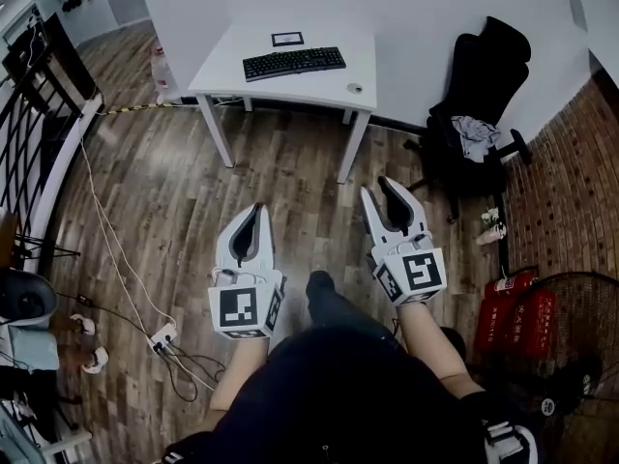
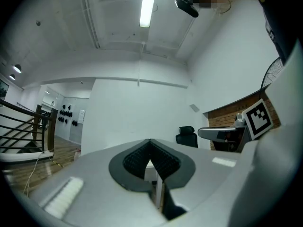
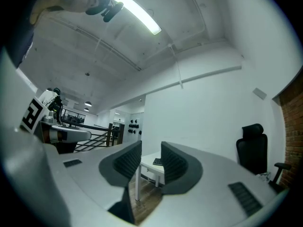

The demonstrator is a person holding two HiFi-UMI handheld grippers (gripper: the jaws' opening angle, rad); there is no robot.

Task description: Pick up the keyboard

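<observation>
left hand-held gripper [image 1: 257, 207], right hand-held gripper [image 1: 384, 186]: white, black ribbed pads [image 3: 173, 166] | marker cubes [image 1: 240, 309] | dark clothing [image 1: 338, 385]

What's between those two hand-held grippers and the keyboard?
Only bare wooden floor, then the near edge of the white table bearing the keyboard; the head view shows it.
</observation>
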